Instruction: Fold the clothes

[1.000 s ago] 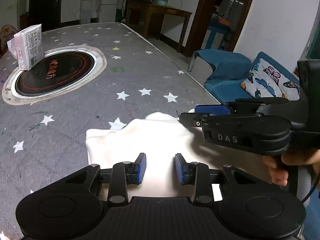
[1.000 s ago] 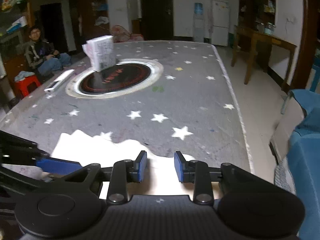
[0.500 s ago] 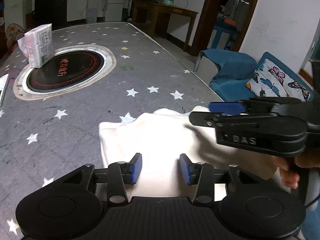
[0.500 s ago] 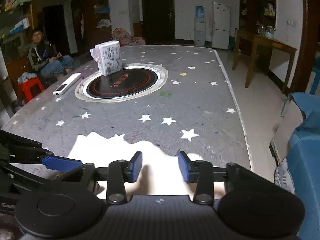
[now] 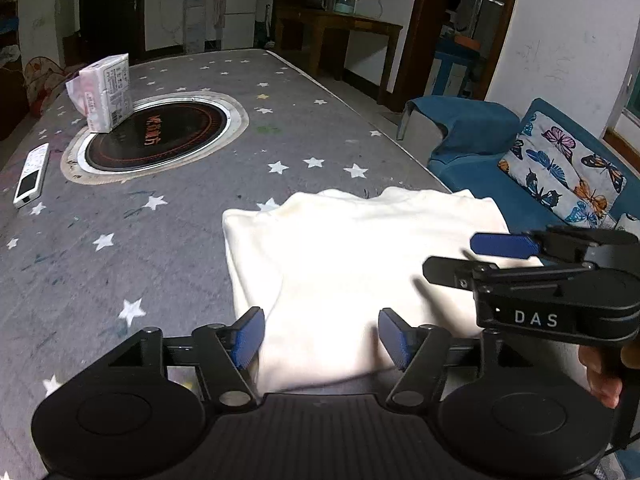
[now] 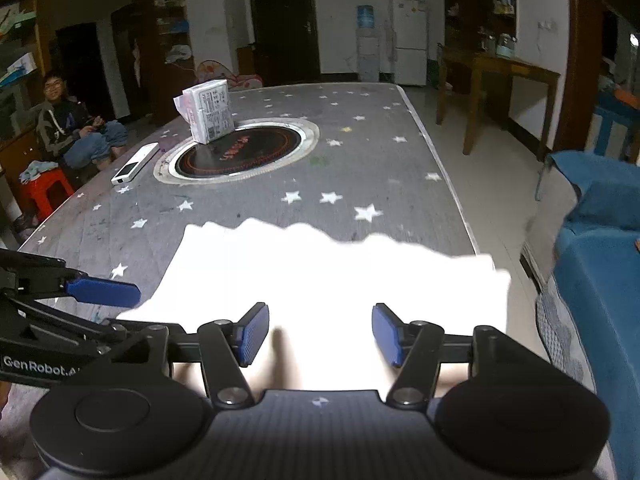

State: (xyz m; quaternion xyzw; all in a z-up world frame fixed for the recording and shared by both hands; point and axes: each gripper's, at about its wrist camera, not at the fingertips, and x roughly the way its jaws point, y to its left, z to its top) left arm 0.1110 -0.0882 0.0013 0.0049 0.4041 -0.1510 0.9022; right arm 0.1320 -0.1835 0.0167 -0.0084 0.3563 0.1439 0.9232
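Note:
A folded white garment (image 5: 352,264) lies on the grey star-patterned table (image 5: 168,216) near its front right edge; it also shows in the right wrist view (image 6: 332,276). My left gripper (image 5: 322,338) is open, its blue pads above the garment's near left part, holding nothing. My right gripper (image 6: 318,334) is open above the garment's near edge, empty. In the left wrist view the right gripper (image 5: 496,256) shows at the right, over the garment. In the right wrist view the left gripper (image 6: 92,292) shows at the left.
A round black hotplate (image 5: 156,136) is set in the table, with a pack of tissues (image 5: 104,94) on its rim. A white remote (image 5: 32,172) lies at the left. A blue sofa (image 5: 520,168) stands right of the table. A person (image 6: 68,128) sits far left.
Both grippers have opened wider and drawn back and up from the garment. The garment now lies flatter, with more of it in view.

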